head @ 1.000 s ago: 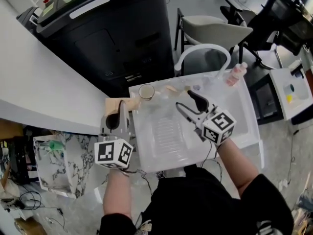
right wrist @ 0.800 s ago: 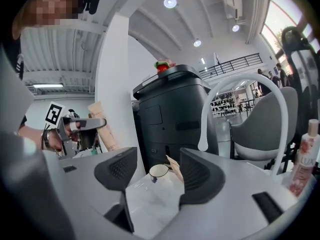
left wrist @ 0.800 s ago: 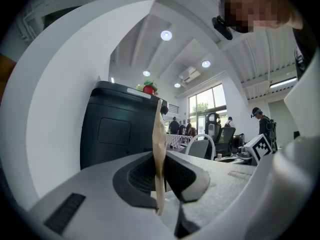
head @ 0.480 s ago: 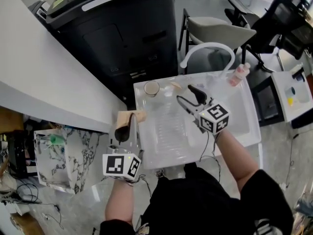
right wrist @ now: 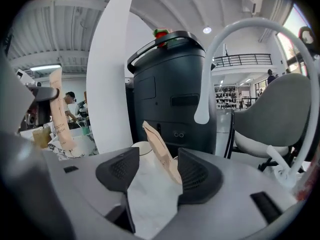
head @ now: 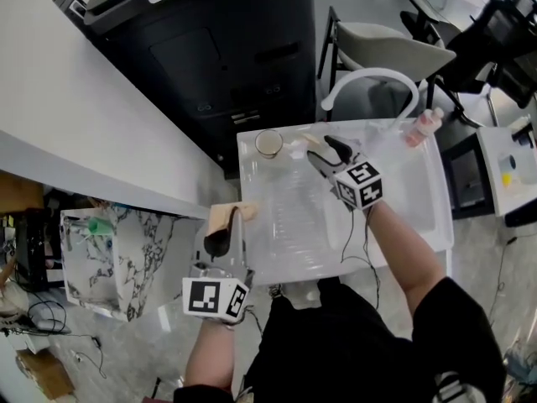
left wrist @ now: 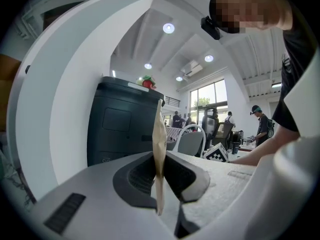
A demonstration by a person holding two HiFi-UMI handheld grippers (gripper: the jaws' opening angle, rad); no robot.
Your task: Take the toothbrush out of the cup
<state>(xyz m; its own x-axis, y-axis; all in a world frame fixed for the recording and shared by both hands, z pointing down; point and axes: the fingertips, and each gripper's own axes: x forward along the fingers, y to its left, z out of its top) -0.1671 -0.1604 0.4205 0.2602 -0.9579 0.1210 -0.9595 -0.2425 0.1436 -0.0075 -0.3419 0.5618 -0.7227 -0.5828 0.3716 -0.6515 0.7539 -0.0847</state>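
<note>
The wrapped toothbrush [head: 225,215], a flat tan paper sleeve with dark print, is outside the tray's left edge. It stands edge-on and upright in the left gripper [head: 230,229], whose ribbed dark pads are pressed together on its lower part. That bare forearm comes straight up from the bottom of the head view, and the gripper points roughly level, away from the person.

A second sleeve [head: 312,139] of the same tan paper sits near the tray's far edge, just right of the cup [head: 268,143]. The cup is small, round and pale and stands in the far left corner. This sleeve leans, its top tipped towards the cup; whether its foot is in the cup cannot be told.

The right gripper [head: 323,154] reaches across the tray [head: 419,217] on an outstretched bare forearm and dips slightly. Its jaws stand wide and have just been closing. The second sleeve is between them, close against one pad and not clamped.

The tray is translucent white plastic with a ribbed floor. A curved white faucet [head: 369,78] arches over its far edge.
</note>
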